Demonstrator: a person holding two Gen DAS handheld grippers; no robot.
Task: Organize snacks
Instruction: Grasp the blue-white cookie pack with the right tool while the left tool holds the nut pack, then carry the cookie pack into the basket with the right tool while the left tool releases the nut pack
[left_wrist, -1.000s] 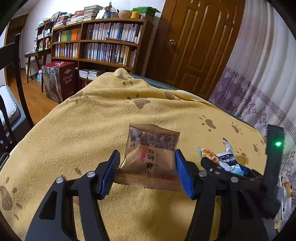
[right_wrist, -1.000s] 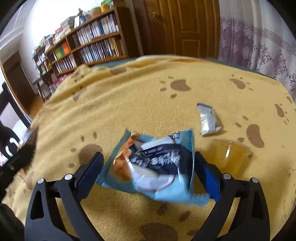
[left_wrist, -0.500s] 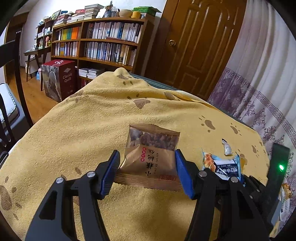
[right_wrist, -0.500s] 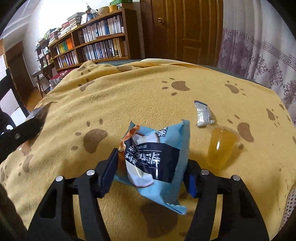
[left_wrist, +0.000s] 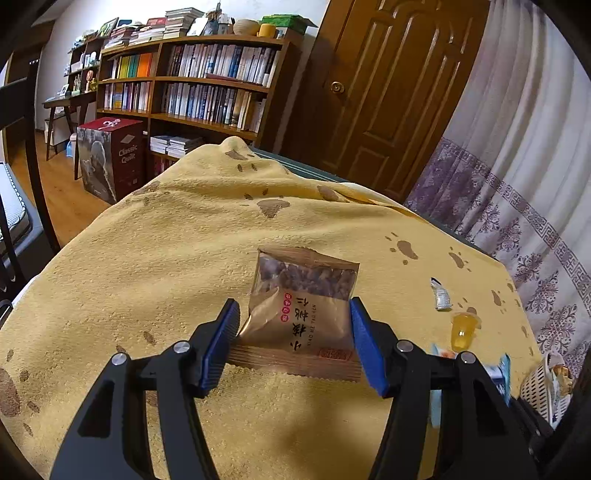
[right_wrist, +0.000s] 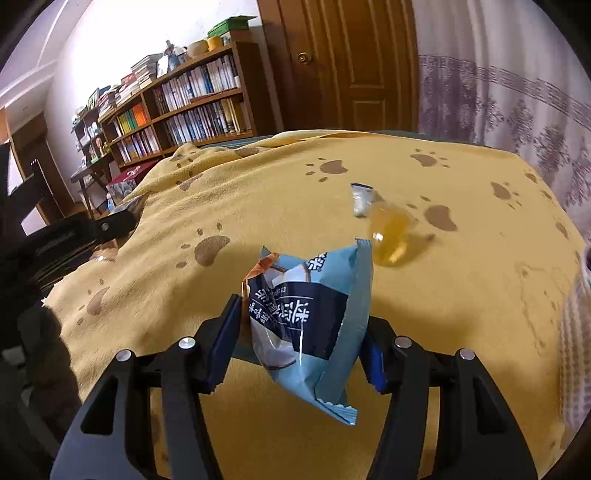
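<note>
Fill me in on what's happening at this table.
A person is sorting snacks with two handheld claws. The left claw grips a brown nut packet; the right claw grips a blue snack bag. A yellow jelly cup and a small silver wrapper lie on the paw-print cloth, near a white basket.

My right gripper (right_wrist: 299, 345) has closed tighter on the blue snack bag (right_wrist: 308, 325), turning it upright and lifting it off the yellow blanket (right_wrist: 258, 206). It has drifted right toward the white basket (left_wrist: 539, 384), passing the jelly cup (right_wrist: 391, 236).
</note>
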